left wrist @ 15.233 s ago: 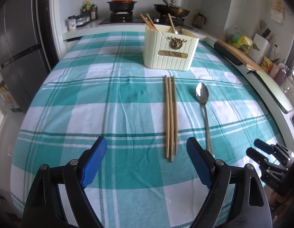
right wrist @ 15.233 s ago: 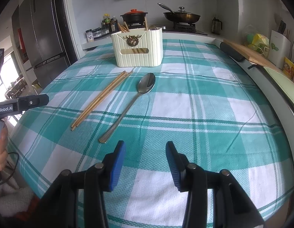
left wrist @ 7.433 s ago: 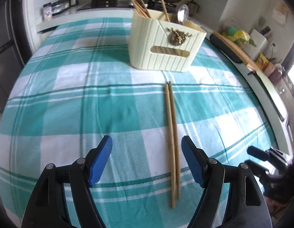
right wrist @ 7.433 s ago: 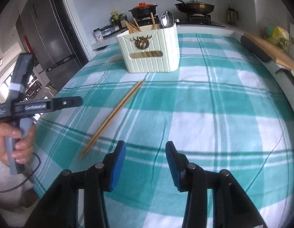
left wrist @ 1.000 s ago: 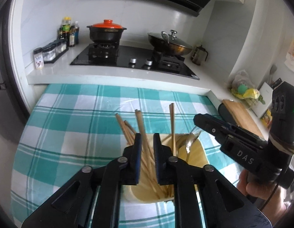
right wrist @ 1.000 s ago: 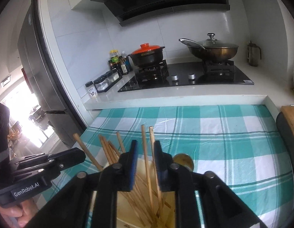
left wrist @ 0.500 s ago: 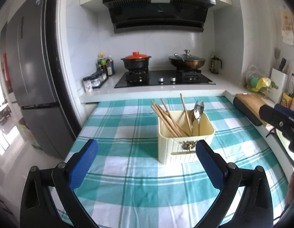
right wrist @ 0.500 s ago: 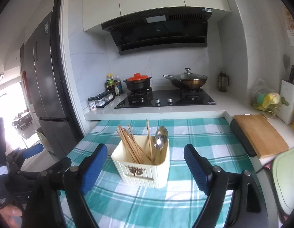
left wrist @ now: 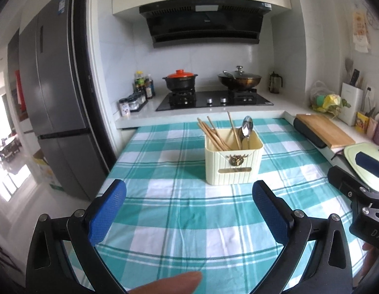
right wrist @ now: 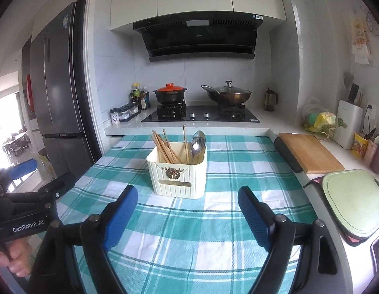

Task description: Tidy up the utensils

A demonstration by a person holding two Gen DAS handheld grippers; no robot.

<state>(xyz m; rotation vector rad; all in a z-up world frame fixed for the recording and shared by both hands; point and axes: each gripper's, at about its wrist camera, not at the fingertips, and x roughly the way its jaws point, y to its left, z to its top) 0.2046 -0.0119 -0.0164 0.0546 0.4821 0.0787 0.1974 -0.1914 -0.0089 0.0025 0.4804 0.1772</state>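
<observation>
A cream ribbed utensil holder [left wrist: 233, 163] stands on the teal checked tablecloth [left wrist: 184, 210]; it also shows in the right wrist view [right wrist: 178, 175]. Wooden chopsticks [left wrist: 212, 133] and a metal spoon [left wrist: 246, 128] stand upright inside it, also seen as chopsticks [right wrist: 165, 147] and spoon [right wrist: 198, 143] in the right wrist view. My left gripper [left wrist: 189, 210] is open and empty, held back from the holder above the cloth. My right gripper [right wrist: 187, 215] is open and empty, also short of the holder.
A stove with a red-lidded pot [left wrist: 181, 80] and a wok [left wrist: 238, 79] lies behind the table. A wooden cutting board [right wrist: 309, 155] and a green board [right wrist: 353, 201] lie on the right counter. A fridge [left wrist: 54, 112] stands at left.
Both grippers have drawn a little farther back from the holder and stay open. A second earlier both were shut on chopsticks over the holder; those chopsticks now stand inside it.
</observation>
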